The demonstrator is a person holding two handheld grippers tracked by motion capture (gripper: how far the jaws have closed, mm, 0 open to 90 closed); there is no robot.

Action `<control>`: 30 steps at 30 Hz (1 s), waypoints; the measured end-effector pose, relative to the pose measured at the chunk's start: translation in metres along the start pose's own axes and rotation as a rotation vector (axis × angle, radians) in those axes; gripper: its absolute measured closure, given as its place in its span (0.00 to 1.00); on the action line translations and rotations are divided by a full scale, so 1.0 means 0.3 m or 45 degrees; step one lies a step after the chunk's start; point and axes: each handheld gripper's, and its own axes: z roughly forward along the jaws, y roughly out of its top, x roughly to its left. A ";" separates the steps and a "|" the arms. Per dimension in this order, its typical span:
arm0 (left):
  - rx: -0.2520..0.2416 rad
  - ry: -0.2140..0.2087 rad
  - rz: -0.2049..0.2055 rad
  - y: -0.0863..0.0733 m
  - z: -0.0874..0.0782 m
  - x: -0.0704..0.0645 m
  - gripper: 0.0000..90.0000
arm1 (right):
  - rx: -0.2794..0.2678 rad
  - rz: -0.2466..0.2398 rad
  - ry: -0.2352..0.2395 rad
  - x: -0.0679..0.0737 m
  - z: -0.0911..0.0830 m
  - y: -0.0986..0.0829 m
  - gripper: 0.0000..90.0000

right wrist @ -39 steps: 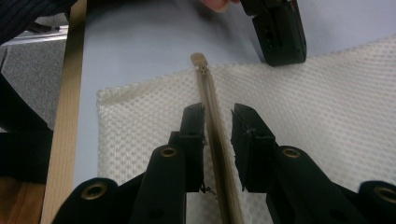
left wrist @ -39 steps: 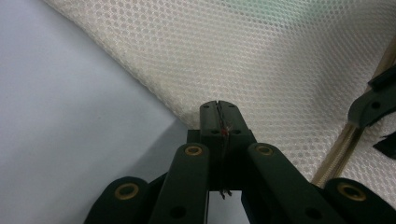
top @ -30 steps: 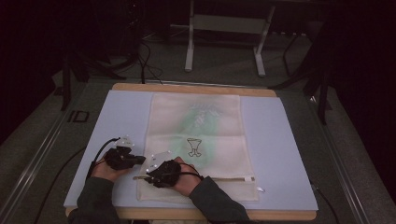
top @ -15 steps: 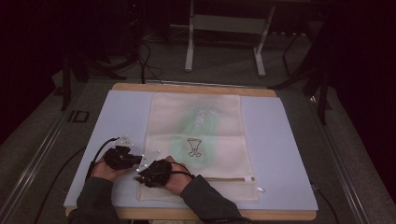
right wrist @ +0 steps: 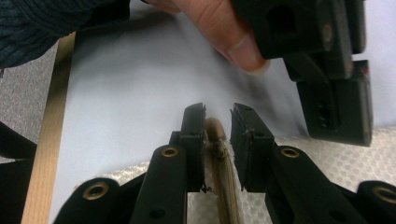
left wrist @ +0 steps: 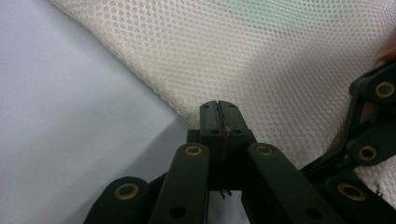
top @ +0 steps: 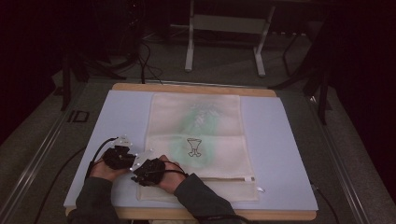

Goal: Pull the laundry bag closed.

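Observation:
A cream mesh bag point(top: 201, 135) lies flat on the pale blue mat point(top: 285, 154), with something green inside it and a small dark logo point(top: 194, 147) on it. Its zipper point(top: 219, 178) runs along the near edge. My left gripper point(top: 119, 157) is at the bag's near left corner; in the left gripper view its jaws point(left wrist: 219, 106) are shut on the mesh edge point(left wrist: 261, 70). My right gripper point(top: 148, 171) is just right of it. In the right gripper view its jaws point(right wrist: 217, 112) stand slightly apart around the tan zipper end point(right wrist: 215, 130).
The mat lies on a wooden-edged table point(top: 187, 87). In the right gripper view the left gripper point(right wrist: 334, 102) and a thumb point(right wrist: 224, 32) are very close ahead. Cables point(top: 100, 149) trail off to the left. Metal stand legs point(top: 224, 42) stand on the dark floor beyond.
My right gripper has slid left along the zipper toward the left gripper. The left gripper has stayed at the bag's corner.

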 end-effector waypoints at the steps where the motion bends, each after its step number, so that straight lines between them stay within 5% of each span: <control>1: -0.001 0.000 -0.002 0.000 -0.001 0.000 1.00 | 0.006 0.000 0.003 0.000 0.004 0.002 0.82; 15: -0.008 -0.001 -0.006 -0.001 -0.005 0.002 1.00 | 0.054 0.001 -0.028 0.004 0.031 0.021 0.90; 30: -0.017 0.001 -0.013 -0.002 -0.007 0.004 1.00 | -0.042 0.010 -0.031 0.006 -0.014 0.015 0.90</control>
